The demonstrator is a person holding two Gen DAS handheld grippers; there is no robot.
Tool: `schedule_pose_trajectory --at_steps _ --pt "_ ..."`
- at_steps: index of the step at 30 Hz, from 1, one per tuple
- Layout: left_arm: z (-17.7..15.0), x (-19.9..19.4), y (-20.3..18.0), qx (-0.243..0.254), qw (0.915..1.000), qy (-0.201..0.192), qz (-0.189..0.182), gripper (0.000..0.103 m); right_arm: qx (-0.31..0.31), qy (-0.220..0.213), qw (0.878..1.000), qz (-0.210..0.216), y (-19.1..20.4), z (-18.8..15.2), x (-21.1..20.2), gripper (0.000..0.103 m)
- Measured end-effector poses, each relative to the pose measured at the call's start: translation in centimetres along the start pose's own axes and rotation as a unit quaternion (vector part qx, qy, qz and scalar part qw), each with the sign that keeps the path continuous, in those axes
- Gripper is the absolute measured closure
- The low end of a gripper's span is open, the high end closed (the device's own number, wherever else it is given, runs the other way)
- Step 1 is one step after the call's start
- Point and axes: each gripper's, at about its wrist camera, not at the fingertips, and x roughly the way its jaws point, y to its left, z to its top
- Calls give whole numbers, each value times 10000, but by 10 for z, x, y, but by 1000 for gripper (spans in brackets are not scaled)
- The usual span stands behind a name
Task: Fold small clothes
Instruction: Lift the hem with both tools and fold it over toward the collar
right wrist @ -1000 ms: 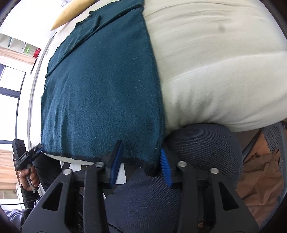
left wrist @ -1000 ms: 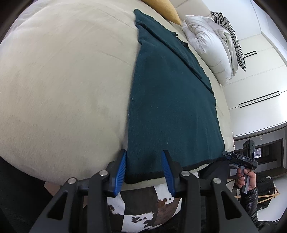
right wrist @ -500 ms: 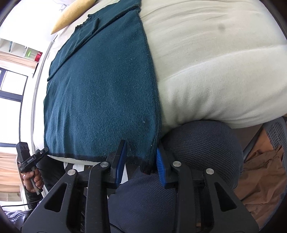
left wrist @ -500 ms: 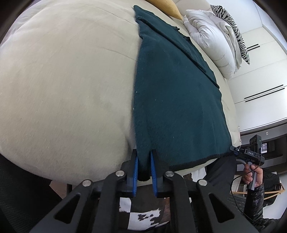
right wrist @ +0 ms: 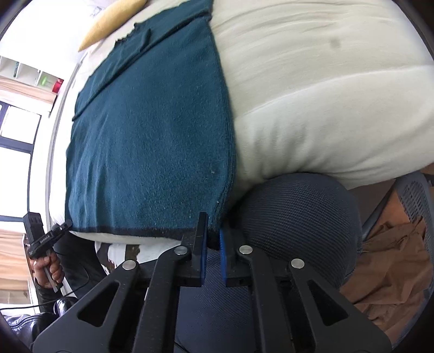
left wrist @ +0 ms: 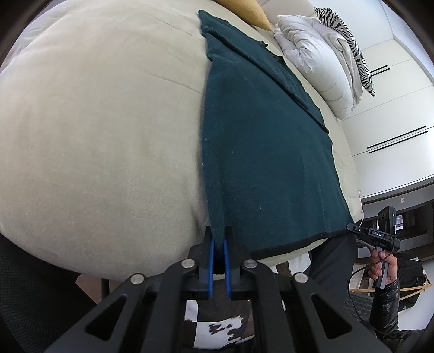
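A dark teal knit garment (left wrist: 260, 152) lies flat on a cream bed (left wrist: 95, 122), its black-trimmed hem at the near edge. My left gripper (left wrist: 218, 244) is shut on the garment's near left hem corner. The garment also shows in the right wrist view (right wrist: 152, 141), where my right gripper (right wrist: 213, 233) is shut on its near right hem corner. Each gripper shows in the other's view, the right one (left wrist: 378, 235) and the left one (right wrist: 46, 236), at the opposite hem corner.
A white duvet (left wrist: 317, 62), a zebra-print pillow (left wrist: 350, 46) and a yellow cushion (left wrist: 244, 10) lie at the far end of the bed. A dark mesh chair (right wrist: 298, 217) stands against the bed edge by my right gripper. White cupboards (left wrist: 393, 122) stand beyond.
Both grippers moved forward onto the hem corners and closed on them: the left one first, the right one in the last half second.
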Motion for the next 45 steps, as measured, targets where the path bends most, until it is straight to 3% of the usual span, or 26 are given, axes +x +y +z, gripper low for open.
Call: schedule_pose_trajectory --at_steps 8,14,18,22,31,40,45 --pt "11 -24 2 -199 9975 -302 -610 96 -141 -675 9965 464 16 11 -33 97" --pt "28 -43 -3 -440 9894 -606 -1245 97 -162 -1131 9899 833 29 26 -57 97" --pt "44 -50 -6 -585 9834 -840 -1499 96 23 -1578 9805 1168 32 43 -71 97" --pt "68 -59 -10 -609 9804 -1107 -1512 96 98 -2040 9689 1396 41 67 -84 98" --pt "124 -65 -13 -789 9706 -1509 -1701 96 79 -2582 9555 1426 72 133 -88 97" --pt "188 -52 -14 -1100 9616 -1682 -1871 96 257 -2942 9492 1083 69 188 -78 98" --pt "222 -39 -19 -1096 9619 -1734 -1809 96 218 -3037 9492 802 66 219 -63 98"
